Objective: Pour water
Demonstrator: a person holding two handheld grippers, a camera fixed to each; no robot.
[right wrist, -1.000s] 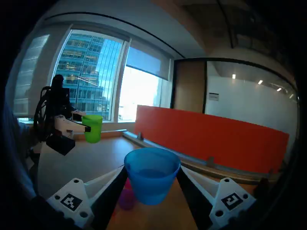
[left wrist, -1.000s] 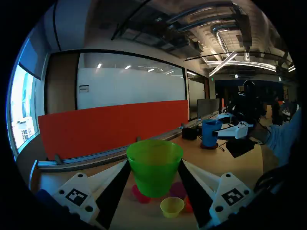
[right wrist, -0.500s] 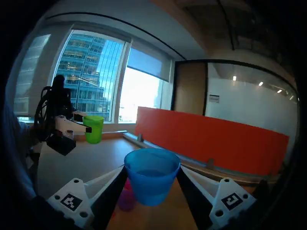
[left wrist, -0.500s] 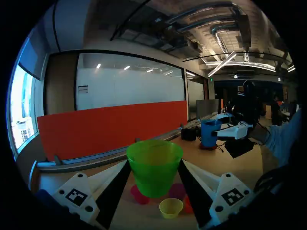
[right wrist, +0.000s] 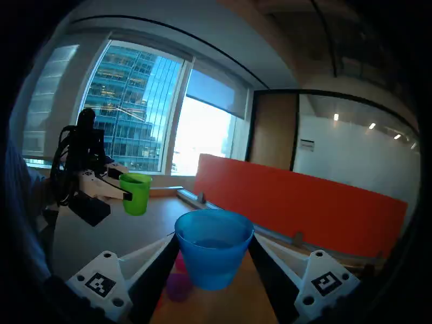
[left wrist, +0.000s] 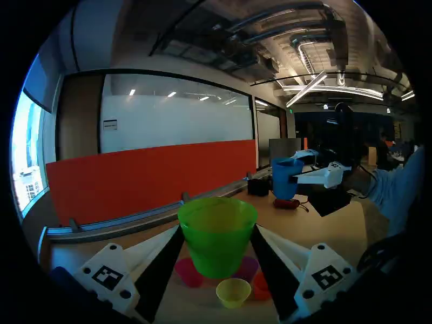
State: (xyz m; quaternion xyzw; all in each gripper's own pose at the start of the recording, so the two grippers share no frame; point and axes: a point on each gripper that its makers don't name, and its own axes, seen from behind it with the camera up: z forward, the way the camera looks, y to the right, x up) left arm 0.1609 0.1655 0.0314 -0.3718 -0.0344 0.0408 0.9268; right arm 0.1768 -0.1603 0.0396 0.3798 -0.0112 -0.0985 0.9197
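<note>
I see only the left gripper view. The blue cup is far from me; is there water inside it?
Observer: Yes. The right gripper view looks down into the blue cup: water lies well below its rim.
Operator: And my green cup, is it leaning?
Observer: No. Seen from that side, the green cup stands about upright in the jaws of the left gripper.

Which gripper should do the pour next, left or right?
Right. The right gripper holds the blue cup upright, with water in it. The left gripper holds the green cup, which looks empty, so it is likely the receiver.
</note>
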